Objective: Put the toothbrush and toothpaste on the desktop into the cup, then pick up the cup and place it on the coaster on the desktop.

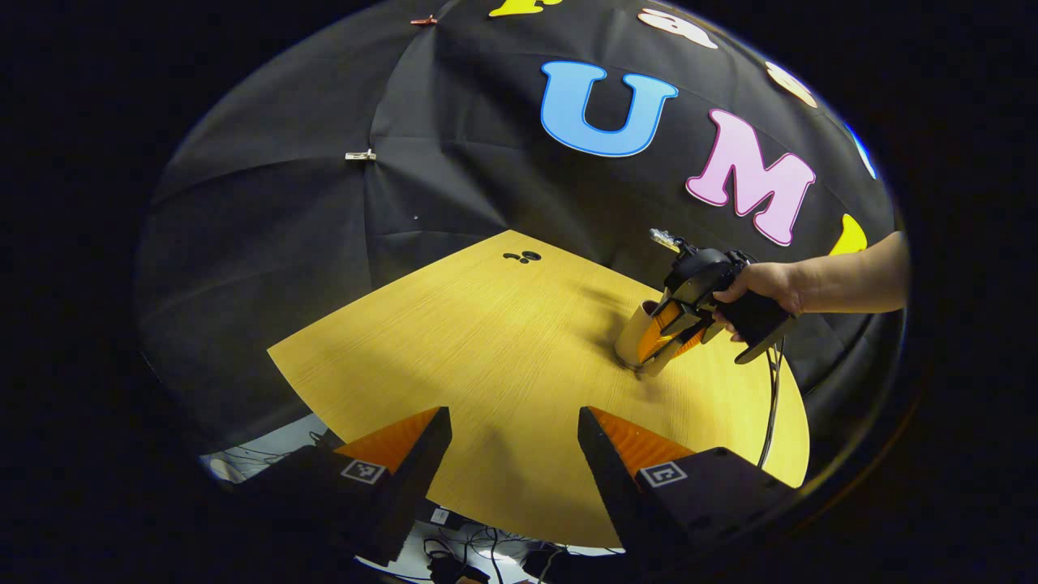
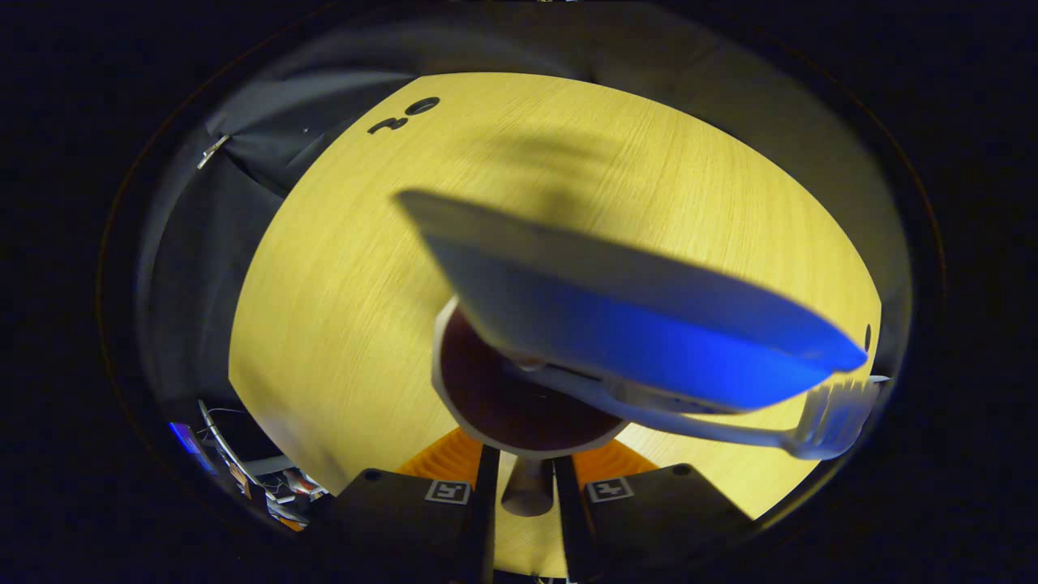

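Note:
In the left gripper view a beige cup (image 1: 631, 334) with a dark inside leans at the right of the wooden table (image 1: 486, 341), at or just above its surface. A person's hand (image 1: 762, 284) holds my right gripper (image 1: 655, 350), which is clamped on the cup. In the right gripper view the cup (image 2: 519, 410) sits right in front of the fingers (image 2: 485, 487), with its handle (image 2: 527, 485) pinched between them. A blue and white toothpaste tube (image 2: 632, 324) and a white toothbrush (image 2: 835, 414) stick out of the cup. My left gripper (image 1: 512, 420) hangs open over the table's near edge, holding nothing.
A few small black marks (image 1: 523, 256) lie at the far end of the table, also seen as marks (image 2: 404, 113) in the right gripper view. A cable (image 1: 770, 405) hangs from the right gripper over the table's right edge. Clutter and cables lie on the floor (image 1: 478, 551) below.

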### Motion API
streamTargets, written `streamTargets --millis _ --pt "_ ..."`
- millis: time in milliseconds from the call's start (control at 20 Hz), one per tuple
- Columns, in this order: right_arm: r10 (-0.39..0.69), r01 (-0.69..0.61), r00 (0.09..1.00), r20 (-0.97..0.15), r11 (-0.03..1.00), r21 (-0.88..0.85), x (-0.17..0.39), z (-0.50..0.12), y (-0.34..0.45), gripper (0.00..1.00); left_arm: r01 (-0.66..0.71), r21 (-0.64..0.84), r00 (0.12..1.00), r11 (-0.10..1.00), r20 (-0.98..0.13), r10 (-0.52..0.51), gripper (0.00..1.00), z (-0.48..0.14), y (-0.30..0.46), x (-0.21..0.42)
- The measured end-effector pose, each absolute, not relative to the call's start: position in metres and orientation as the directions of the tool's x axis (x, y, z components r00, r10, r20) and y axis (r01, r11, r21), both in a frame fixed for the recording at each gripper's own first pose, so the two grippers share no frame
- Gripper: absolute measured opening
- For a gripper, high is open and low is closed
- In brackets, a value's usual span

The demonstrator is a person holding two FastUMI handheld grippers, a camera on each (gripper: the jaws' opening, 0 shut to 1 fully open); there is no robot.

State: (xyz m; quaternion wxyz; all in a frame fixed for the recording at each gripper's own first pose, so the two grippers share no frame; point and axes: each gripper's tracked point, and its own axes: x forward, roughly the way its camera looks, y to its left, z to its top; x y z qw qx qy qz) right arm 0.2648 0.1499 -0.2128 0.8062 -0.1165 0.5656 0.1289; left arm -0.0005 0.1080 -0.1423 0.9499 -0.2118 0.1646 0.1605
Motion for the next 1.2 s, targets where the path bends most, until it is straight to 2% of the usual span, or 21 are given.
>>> streamTargets --millis 50,100,150,200,250,300,350,550,750,950,1200 --pt "0.076 -0.341 0.329 -0.941 0.939 -0.043 0.264 -0.212 0.149 0.47 -0.377 -0.355 0.894 0.856 -0.382 0.235 0.98 -0.14 0.108 -0.001" --pt "0.08 -0.338 0.335 -0.939 0.94 -0.041 0.263 -0.21 0.148 0.52 -0.38 -0.354 0.893 0.855 -0.379 0.24 0.98 -0.137 0.109 -0.001" --pt "0.083 -0.337 0.338 -0.938 0.941 -0.038 0.262 -0.209 0.149 0.67 -0.385 -0.35 0.895 0.854 -0.369 0.252 0.98 -0.131 0.11 -0.001" --pt "0.092 -0.338 0.341 -0.936 0.941 -0.03 0.261 -0.205 0.149 0.75 -0.393 -0.349 0.894 0.851 -0.363 0.264 0.98 -0.129 0.112 -0.002" --pt "0.1 -0.33 0.35 -0.931 0.944 -0.022 0.262 -0.202 0.149 0.93 -0.402 -0.353 0.892 0.845 -0.361 0.273 0.98 -0.126 0.114 -0.003" --pt "0.119 -0.325 0.356 -0.927 0.946 -0.004 0.261 -0.196 0.152 0.93 -0.405 -0.361 0.892 0.84 -0.359 0.276 0.98 -0.125 0.114 -0.004" --pt "0.138 -0.322 0.364 -0.921 0.947 0.015 0.26 -0.19 0.154 0.99 -0.405 -0.368 0.892 0.837 -0.358 0.274 0.98 -0.124 0.114 -0.005" --pt "0.193 -0.328 0.436 -0.879 0.944 0.045 0.247 -0.154 0.148 0.98 -0.399 -0.353 0.896 0.847 -0.347 0.277 0.98 -0.114 0.116 -0.006" --pt "0.262 -0.264 0.515 -0.816 0.954 0.14 0.225 -0.116 0.138 0.99 -0.375 -0.335 0.908 0.864 -0.319 0.27 0.98 -0.094 0.114 0.001" --pt "0.254 -0.241 0.619 -0.743 0.962 0.128 0.204 -0.087 0.11 0.99 -0.329 -0.317 0.929 0.89 -0.277 0.245 0.98 -0.065 0.105 0.006" --pt "0.267 -0.217 0.814 -0.515 0.964 0.156 0.181 -0.02 0.093 0.98 -0.256 -0.275 0.96 0.927 -0.189 0.209 0.98 -0.013 0.089 0.018"
